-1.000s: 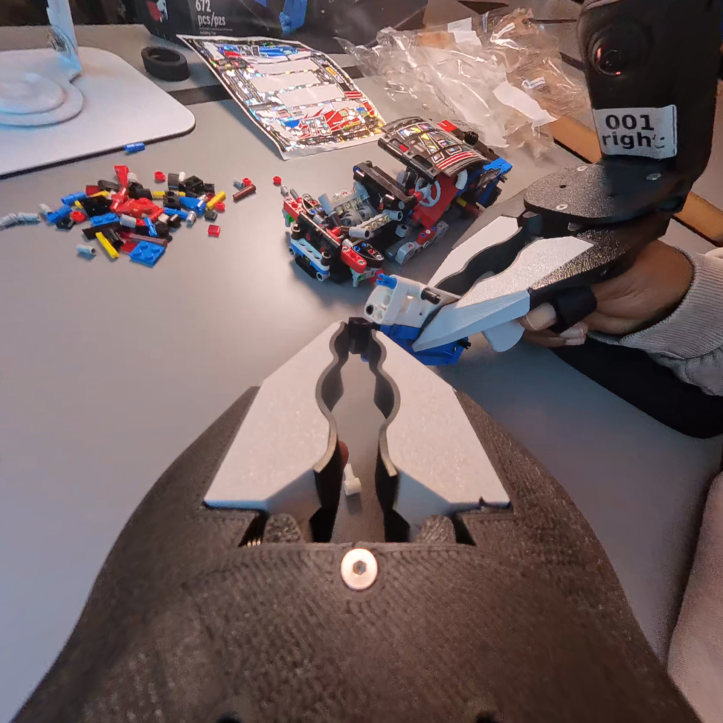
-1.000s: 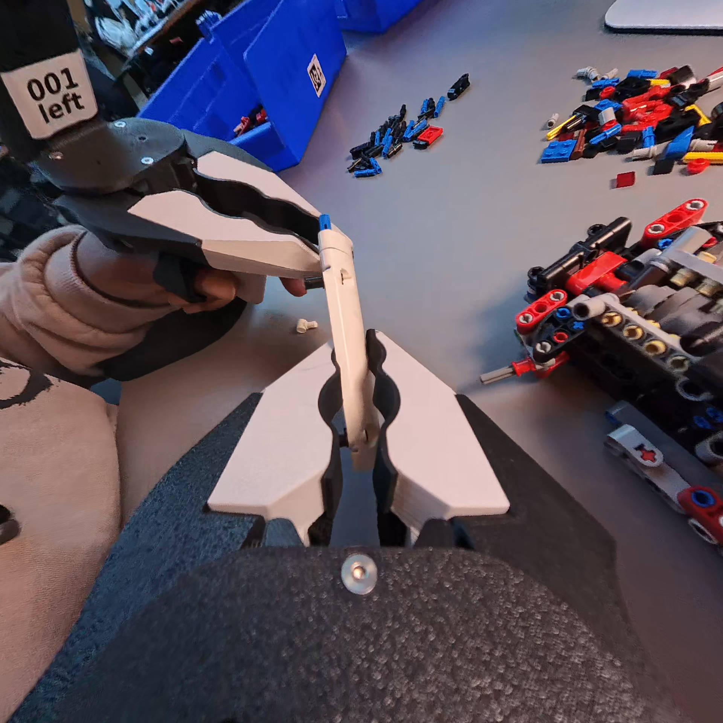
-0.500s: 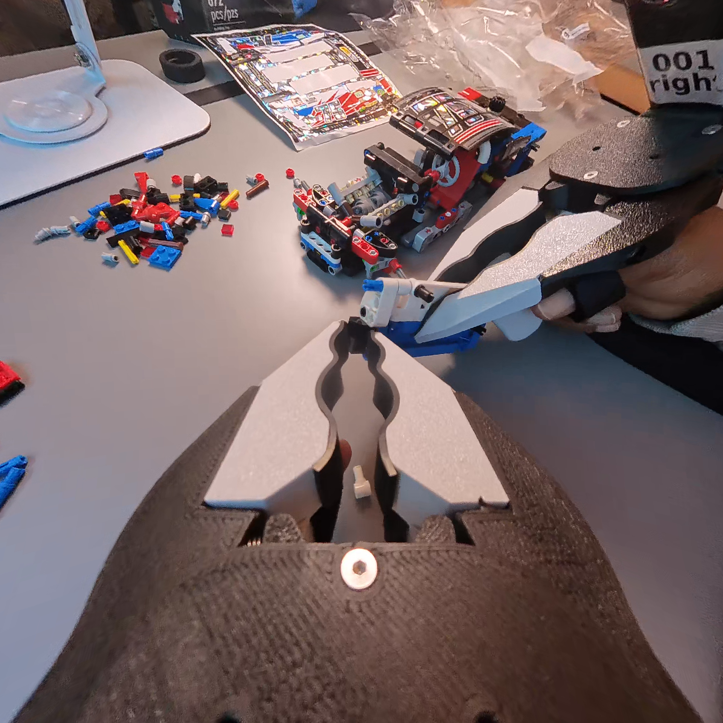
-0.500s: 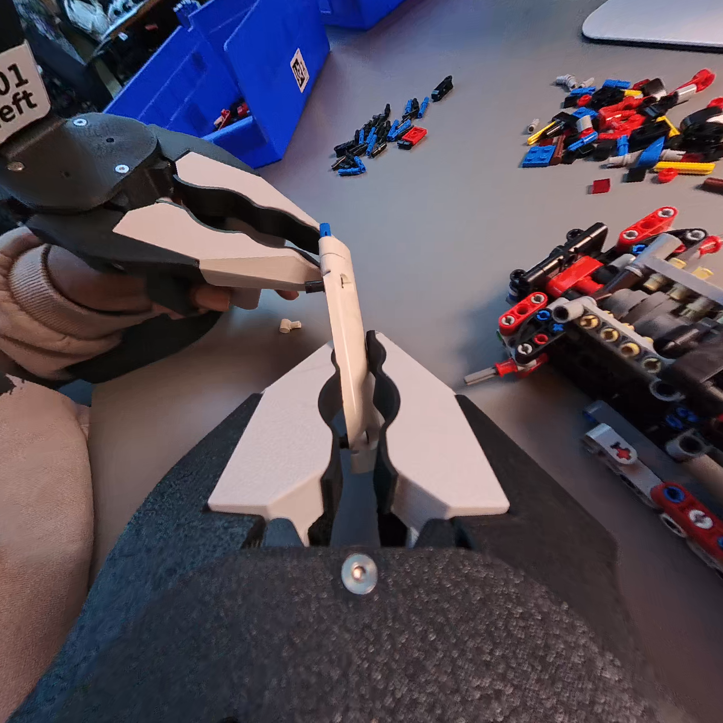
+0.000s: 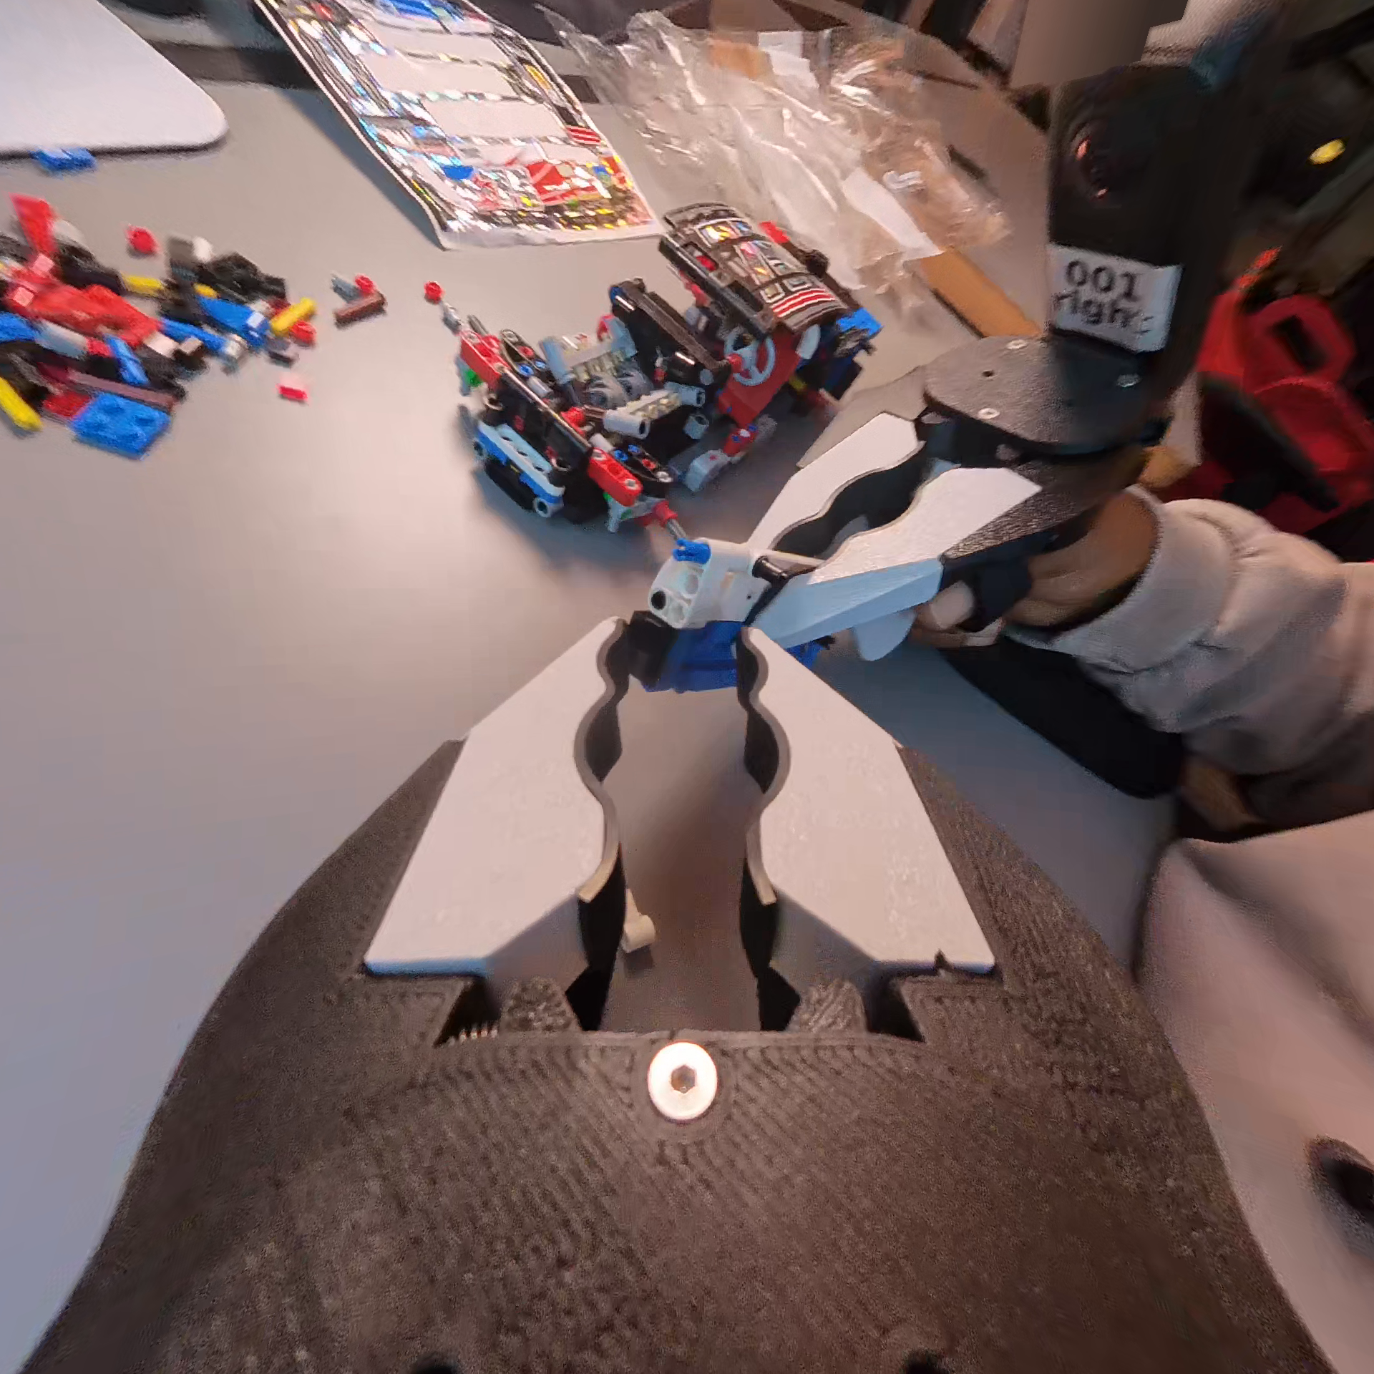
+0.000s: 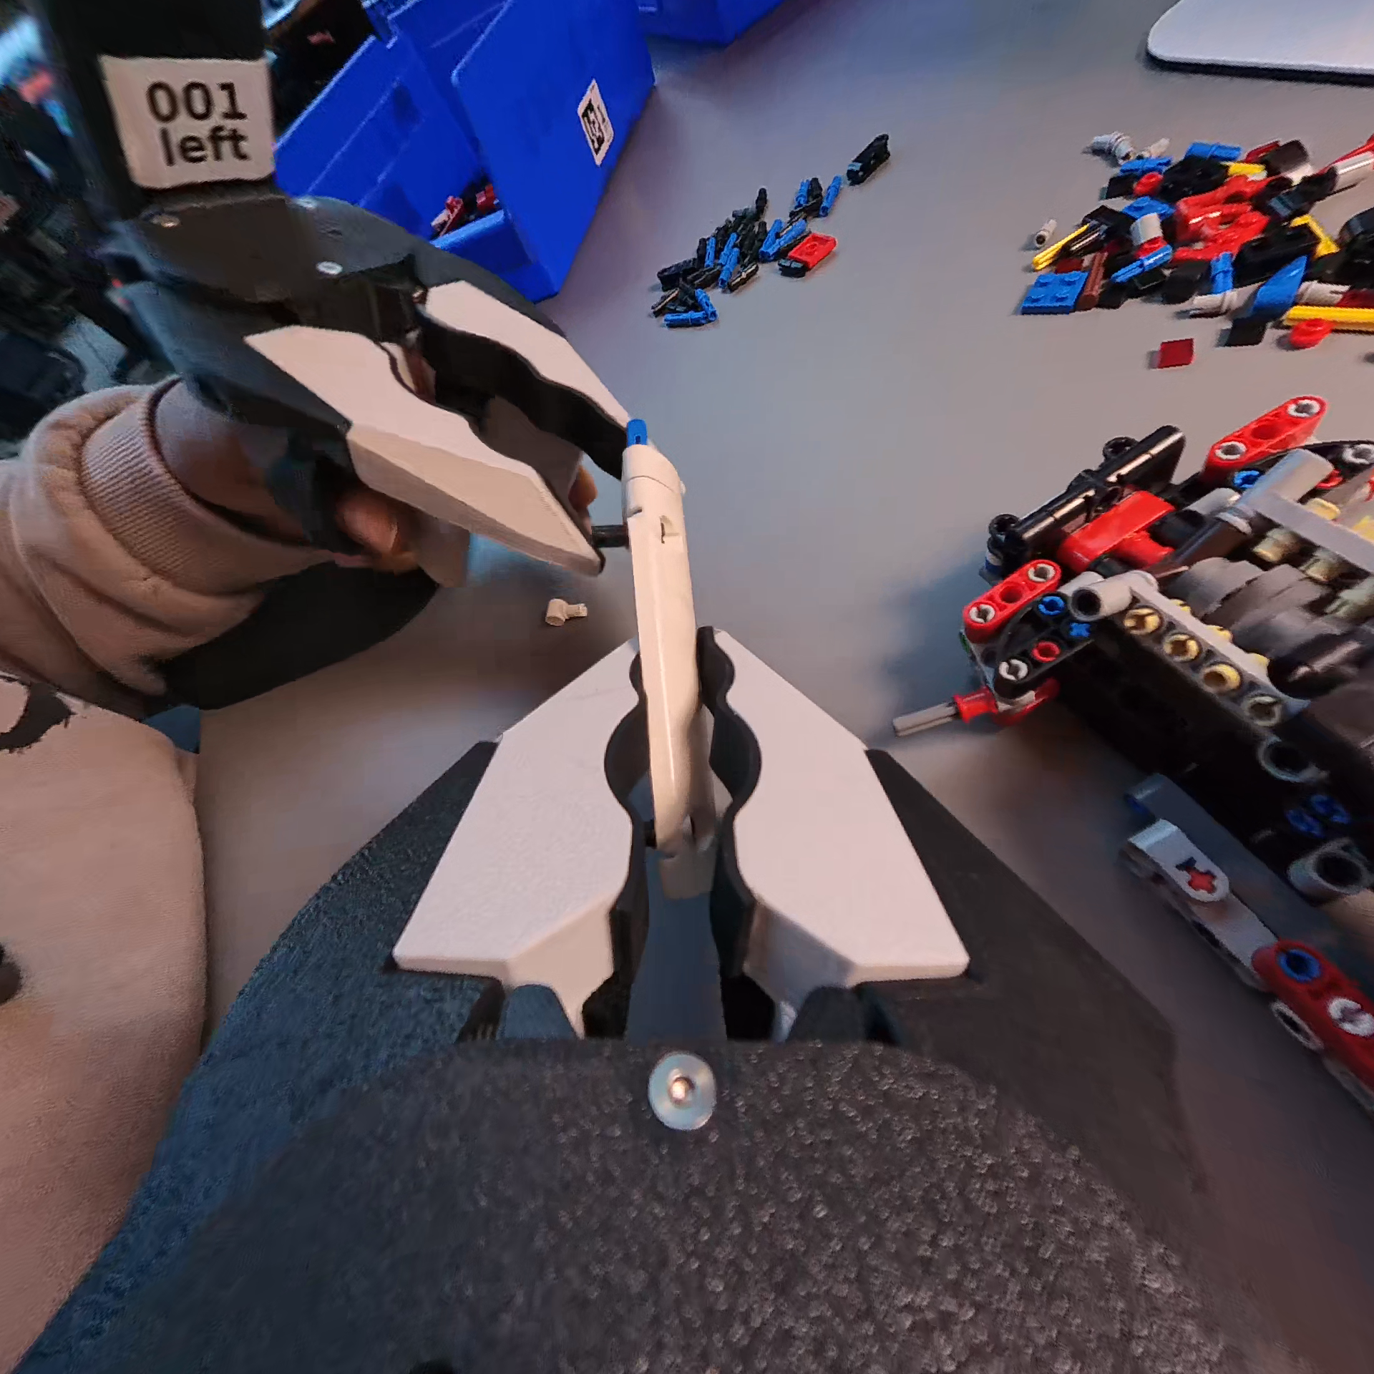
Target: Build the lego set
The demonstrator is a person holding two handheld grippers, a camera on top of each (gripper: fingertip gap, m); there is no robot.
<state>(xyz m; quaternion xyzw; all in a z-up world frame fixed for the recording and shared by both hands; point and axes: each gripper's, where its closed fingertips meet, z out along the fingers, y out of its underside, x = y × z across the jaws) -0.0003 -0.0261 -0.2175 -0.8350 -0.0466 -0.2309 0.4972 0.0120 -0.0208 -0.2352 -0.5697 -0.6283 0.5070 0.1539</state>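
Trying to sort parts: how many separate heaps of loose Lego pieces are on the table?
2: a small heap of black and blue pins near the blue bins, and a larger mixed-colour heap beyond the half-built car. More may lie out of view.

Left gripper (image 5: 680, 654), jaws parted, tips flanking a blue-and-black piece (image 5: 688, 654); right gripper (image 5: 751, 595) clamps a white panel (image 5: 702, 591). Partly built model (image 5: 654, 401) mid-table (image 5: 260, 595); loose bricks (image 5: 111, 349) at left edge.

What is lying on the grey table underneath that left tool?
Between the open left tool's fingers, a small beige lego pin lies alone on the grey table; the right wrist view shows it too. Anything under the tool's black body is hidden.
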